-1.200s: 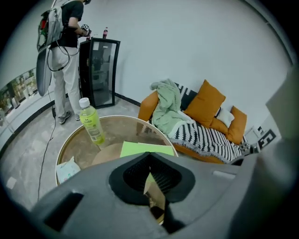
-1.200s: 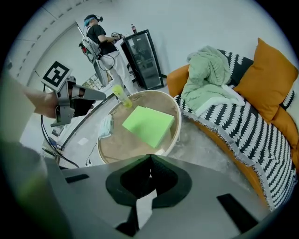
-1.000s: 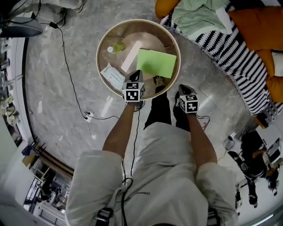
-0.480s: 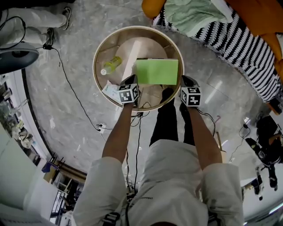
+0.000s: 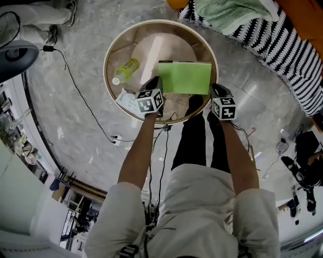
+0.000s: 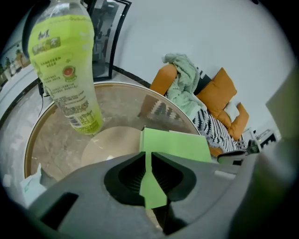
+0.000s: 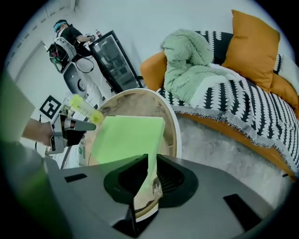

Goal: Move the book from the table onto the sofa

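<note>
In the head view the round desk (image 5: 107, 65) sits just ahead of the person's legs. The green book (image 5: 184, 77) is level over the desk's near half, square between the two grippers. The left tongs (image 5: 158, 84) are clenched on its left edge and the right tongs (image 5: 212, 89) on its right edge. Whether the book rests on the desk top or hangs just clear of it cannot be told here. A bottle (image 5: 125, 70) lies on its side on the desk left of the book, and a white packet (image 5: 126, 100) lies by the rim beside the left tongs. The sofa (image 5: 305, 17) fills the upper right corner under a striped throw (image 5: 272, 40) and a green blanket (image 5: 222, 12) — the book is apart from it. A cable (image 5: 81, 90) trails over the floor.

In the left gripper view the left tongs (image 6: 146, 163) are pressed together on a thin green edge of the book (image 6: 175, 144), which stretches away over the desk. The bottle (image 6: 65, 70) fills the upper left and the packet (image 6: 30, 184) shows at lower left.

In the right gripper view the right tongs (image 7: 148, 163) pinch the book's (image 7: 128, 135) near edge, and the left tongs (image 7: 91, 125) grip its far edge, with the bottle (image 7: 86, 109) just behind them. Beyond the desk rim stands the sofa (image 7: 154, 70) — blanket (image 7: 191, 60), throw (image 7: 252, 112) and an orange cushion (image 7: 254, 44) lie on it. A person (image 7: 65, 37) stands far back by a glass-door cabinet (image 7: 114, 60).
</note>
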A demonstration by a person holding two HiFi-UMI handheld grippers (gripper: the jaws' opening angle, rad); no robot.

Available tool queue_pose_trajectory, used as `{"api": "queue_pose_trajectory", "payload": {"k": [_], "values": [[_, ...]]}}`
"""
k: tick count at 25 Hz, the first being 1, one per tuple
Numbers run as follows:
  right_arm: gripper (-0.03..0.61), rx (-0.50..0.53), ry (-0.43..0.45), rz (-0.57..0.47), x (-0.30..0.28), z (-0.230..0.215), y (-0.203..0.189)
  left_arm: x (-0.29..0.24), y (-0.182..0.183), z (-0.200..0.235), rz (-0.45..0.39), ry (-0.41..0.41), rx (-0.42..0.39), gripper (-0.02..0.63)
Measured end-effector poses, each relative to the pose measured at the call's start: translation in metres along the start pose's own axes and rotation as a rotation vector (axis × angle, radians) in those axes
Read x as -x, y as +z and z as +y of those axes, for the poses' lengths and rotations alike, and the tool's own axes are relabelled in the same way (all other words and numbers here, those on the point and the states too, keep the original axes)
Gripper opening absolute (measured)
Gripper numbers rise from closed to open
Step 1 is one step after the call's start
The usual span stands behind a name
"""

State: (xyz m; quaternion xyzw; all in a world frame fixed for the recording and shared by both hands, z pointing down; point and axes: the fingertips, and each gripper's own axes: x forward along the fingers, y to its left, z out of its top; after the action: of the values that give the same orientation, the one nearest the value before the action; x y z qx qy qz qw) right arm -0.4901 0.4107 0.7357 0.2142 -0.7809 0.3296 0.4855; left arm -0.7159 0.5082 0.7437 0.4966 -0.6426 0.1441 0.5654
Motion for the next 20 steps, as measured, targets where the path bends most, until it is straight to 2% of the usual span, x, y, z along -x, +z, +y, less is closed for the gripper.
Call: {"api": "queue_pose_trajectory", "payload": {"k": [1,3,6,8,13,20], "values": [[0.033,-0.023,0.005,-0.004,-0.002,-0.002,0.000,-0.002,-0.002,0.001,0.008,-0.002,-0.009,0.046],[0.127,-0.052,0.020,-0.006,-0.009,-0.005,0.000,-0.009,-0.005,0.002,0.023,-0.016,-0.022,0.102],[0.162,-0.076,0.055,-0.013,-0.018,-0.008,0.003,-0.018,-0.006,0.000,0.029,-0.056,-0.017,0.142],[0.219,-0.111,0.081,-0.020,-0.022,-0.007,0.005,-0.022,-0.008,-0.004,0.042,-0.090,-0.016,0.209],[0.229,-0.152,0.106,-0.033,-0.031,-0.002,0.006,-0.029,-0.015,0.000,0.062,-0.086,-0.034,0.236],[0.227,-0.173,0.081,-0.034,-0.040,-0.003,0.000,-0.032,-0.018,-0.009,0.056,-0.118,-0.033,0.238]]}}
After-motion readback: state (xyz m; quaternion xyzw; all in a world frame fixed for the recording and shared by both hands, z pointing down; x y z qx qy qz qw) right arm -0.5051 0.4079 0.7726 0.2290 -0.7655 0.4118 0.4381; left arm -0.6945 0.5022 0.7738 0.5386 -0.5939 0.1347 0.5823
